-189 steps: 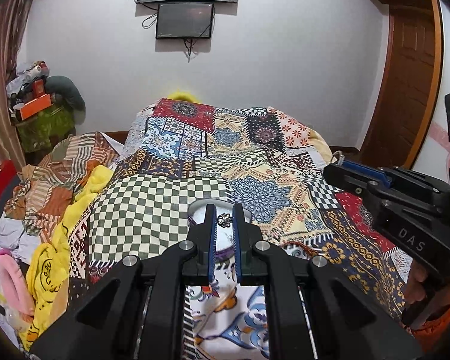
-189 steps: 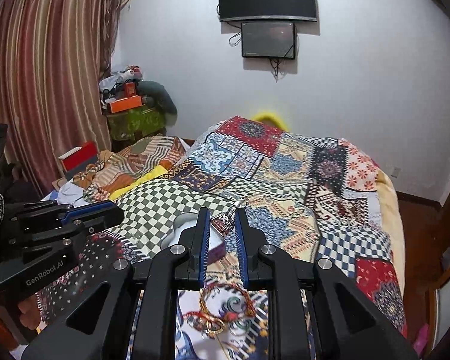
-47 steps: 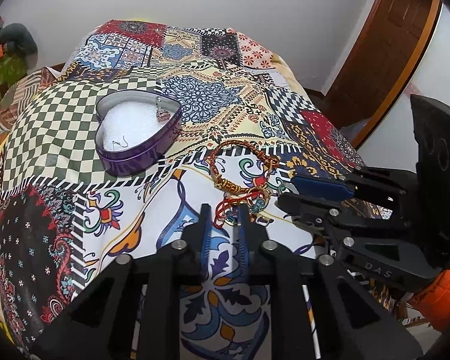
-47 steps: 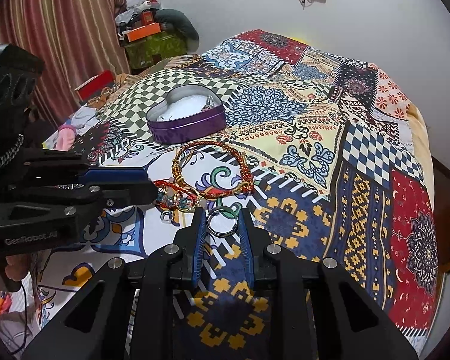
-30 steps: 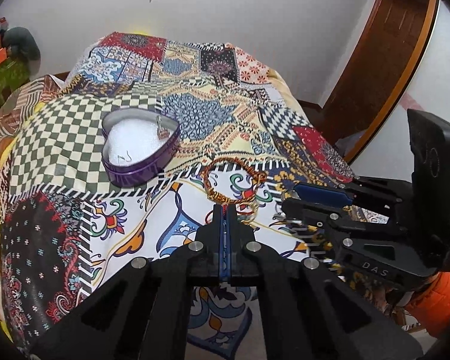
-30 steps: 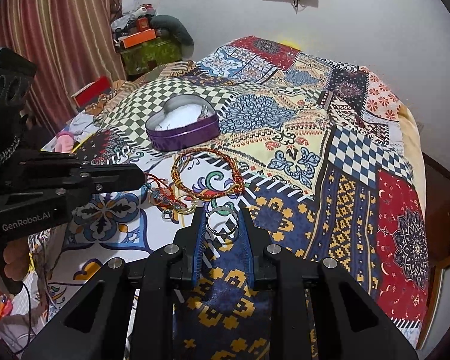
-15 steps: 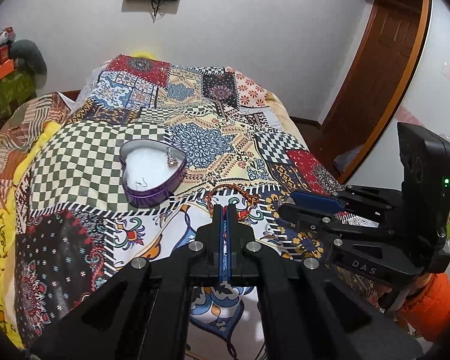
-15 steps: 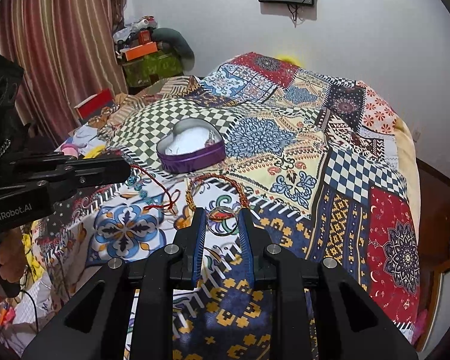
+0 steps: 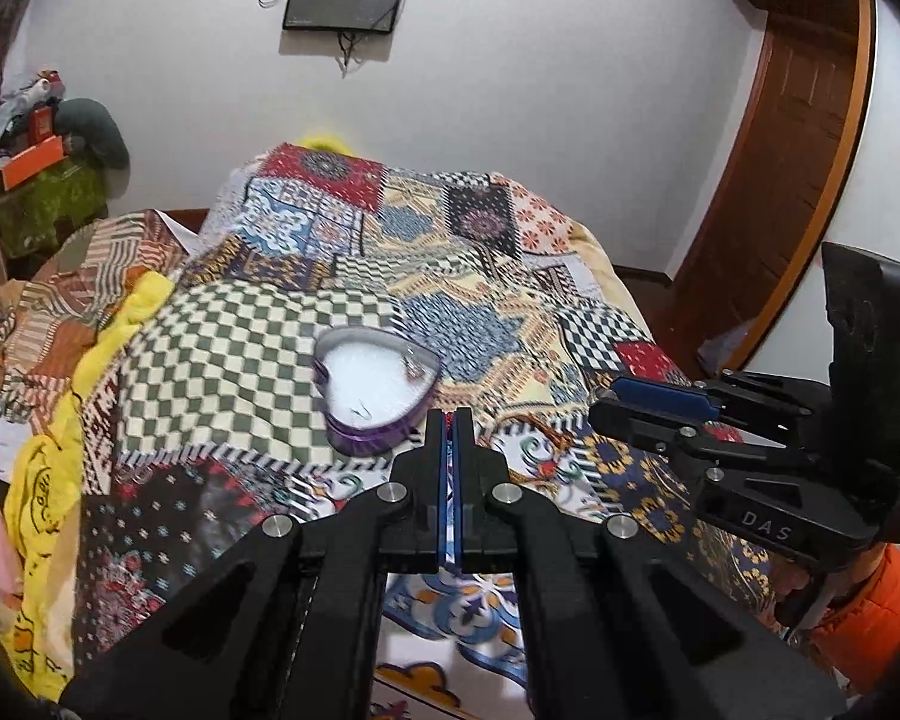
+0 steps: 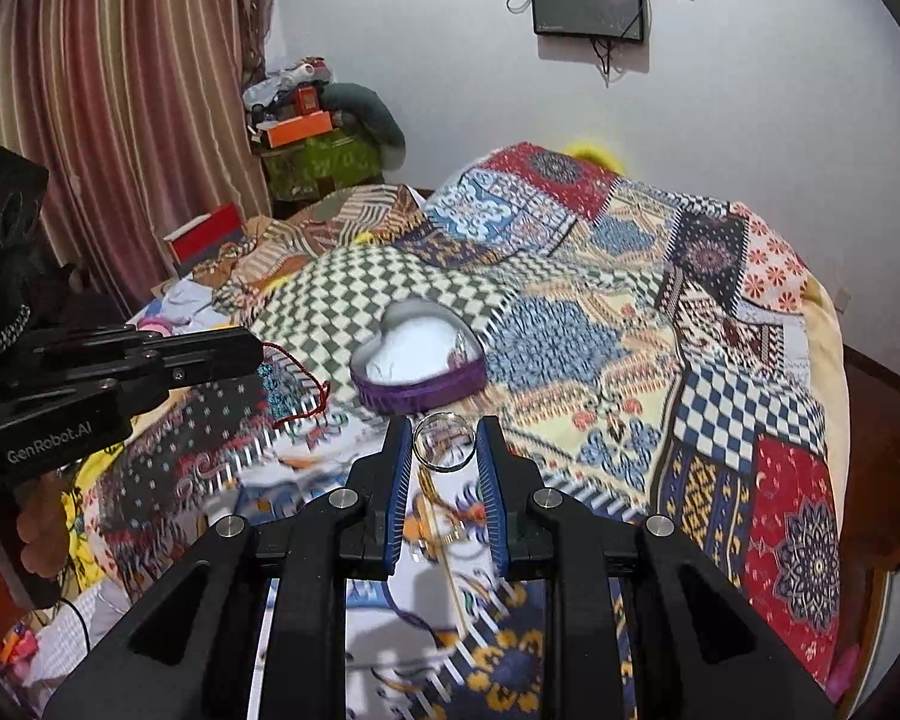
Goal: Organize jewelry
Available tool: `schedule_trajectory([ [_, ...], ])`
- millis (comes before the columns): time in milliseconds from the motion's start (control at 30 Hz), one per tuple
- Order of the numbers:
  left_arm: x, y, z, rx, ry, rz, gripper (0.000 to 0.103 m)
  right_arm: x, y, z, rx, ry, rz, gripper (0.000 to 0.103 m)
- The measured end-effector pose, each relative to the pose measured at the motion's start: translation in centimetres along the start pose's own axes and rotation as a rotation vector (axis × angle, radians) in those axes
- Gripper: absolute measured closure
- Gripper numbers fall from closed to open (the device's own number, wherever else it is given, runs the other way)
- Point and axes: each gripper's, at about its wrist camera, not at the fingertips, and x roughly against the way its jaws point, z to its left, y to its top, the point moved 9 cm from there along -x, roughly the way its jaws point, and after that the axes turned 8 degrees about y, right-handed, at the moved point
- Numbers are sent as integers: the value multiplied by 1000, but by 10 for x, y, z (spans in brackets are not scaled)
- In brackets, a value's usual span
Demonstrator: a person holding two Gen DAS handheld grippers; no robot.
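A purple heart-shaped tin with white lining sits open on the patchwork bed cover; small earrings lie inside. It also shows in the right wrist view. My left gripper is shut on a red thread bracelet with teal beads, which hangs from its tip, seen in the right wrist view. My right gripper is shut on a silver ring and holds it above the cover, in front of the tin. The right gripper shows at the right of the left view.
A gold bracelet lies on the cover beside the tin. Crumpled clothes are heaped at the bed's left side. A wooden door stands at the right. Striped curtains hang at the left.
Both grippers have lifted from the cover and moved toward the tin. The left shut on the red thread bracelet and carried it up. The right still holds the silver ring.
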Motion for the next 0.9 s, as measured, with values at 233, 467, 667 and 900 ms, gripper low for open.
schedule_trajectory([
  [233, -2, 18, 18, 11, 27, -33, 103, -10, 21, 0, -10, 16, -25, 83],
  [467, -14, 28, 31, 26, 34, -41, 103, -28, 39, -3, -9, 21, -26, 83],
  [667, -32, 34, 36, 35, 30, -33, 103, -45, 49, -4, 3, 19, -8, 83],
  [900, -52, 41, 41, 31, 31, -22, 103, -68, 50, -5, 25, 18, 39, 83],
])
